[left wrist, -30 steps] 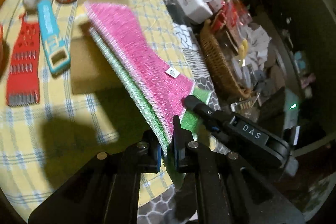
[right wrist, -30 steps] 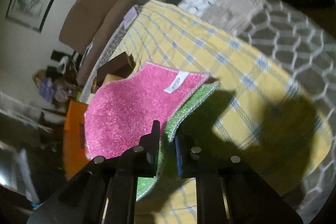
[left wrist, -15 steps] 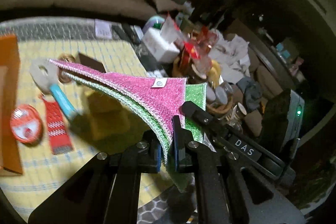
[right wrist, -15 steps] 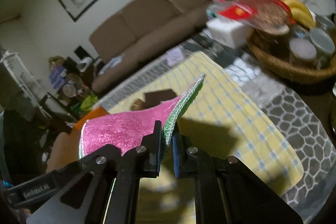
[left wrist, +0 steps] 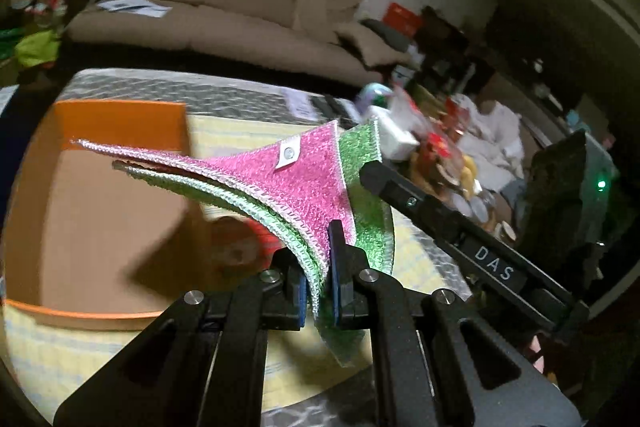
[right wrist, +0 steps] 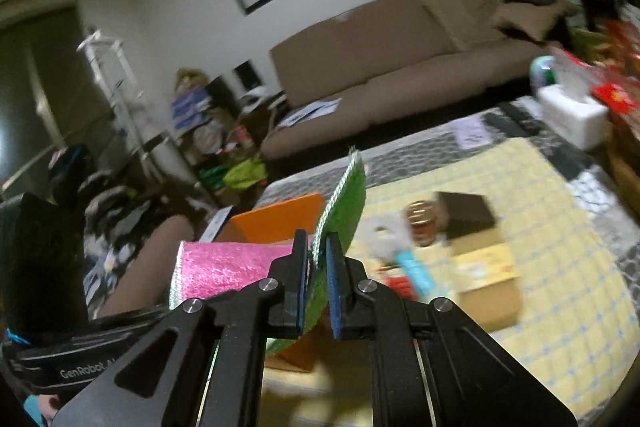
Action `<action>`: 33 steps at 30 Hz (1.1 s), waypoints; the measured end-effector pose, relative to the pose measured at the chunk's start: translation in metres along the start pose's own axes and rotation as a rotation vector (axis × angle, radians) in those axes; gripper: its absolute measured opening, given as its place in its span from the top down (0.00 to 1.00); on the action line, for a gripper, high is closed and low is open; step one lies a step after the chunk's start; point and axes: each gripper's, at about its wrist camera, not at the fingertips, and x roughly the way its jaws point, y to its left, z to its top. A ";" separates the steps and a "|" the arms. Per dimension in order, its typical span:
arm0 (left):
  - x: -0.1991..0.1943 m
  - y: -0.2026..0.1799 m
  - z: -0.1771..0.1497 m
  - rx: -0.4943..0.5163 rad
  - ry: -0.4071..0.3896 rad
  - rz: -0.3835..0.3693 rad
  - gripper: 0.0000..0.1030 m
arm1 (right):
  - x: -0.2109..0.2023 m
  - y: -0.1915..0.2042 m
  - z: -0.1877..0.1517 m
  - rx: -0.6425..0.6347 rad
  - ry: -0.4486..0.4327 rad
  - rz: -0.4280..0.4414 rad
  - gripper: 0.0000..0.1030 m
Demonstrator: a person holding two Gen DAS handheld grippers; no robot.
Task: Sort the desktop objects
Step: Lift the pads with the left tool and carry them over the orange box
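Observation:
A stack of glittery cleaning cloths [left wrist: 296, 183], pink on top and green beneath, hangs in the air between both grippers. My left gripper [left wrist: 318, 283] is shut on its near edge. In the same view a finger [left wrist: 400, 187] of the right gripper reaches the green corner from the right. In the right wrist view my right gripper [right wrist: 318, 279] is shut on the green cloth's edge [right wrist: 344, 203], and the pink cloth [right wrist: 224, 267] curls off to the left. The open orange box [left wrist: 120, 119] lies under and behind the cloths.
On the yellow checked tablecloth [right wrist: 560, 227] lie a small can [right wrist: 420, 223], a dark brown box [right wrist: 468, 215], a cardboard box [right wrist: 488, 279] and a blue-handled brush [right wrist: 412, 267]. A white tissue box [right wrist: 572, 115] and a cluttered basket stand right. A brown sofa [right wrist: 400, 67] is behind.
Both grippers have risen with the cloth stack, lifting it off the cardboard box and carrying it left over the orange box. The right gripper has rolled upright.

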 end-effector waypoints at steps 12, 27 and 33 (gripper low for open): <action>0.001 0.134 -0.005 -0.123 0.007 0.105 0.92 | 0.114 0.077 -0.040 -0.070 0.214 0.093 0.92; 0.031 0.193 0.023 -0.243 -0.002 -0.046 0.92 | 0.159 0.071 -0.036 -0.098 0.336 0.047 0.81; 0.012 0.190 0.054 -0.243 -0.094 -0.157 0.92 | 0.149 0.075 -0.028 -0.207 0.298 0.056 0.42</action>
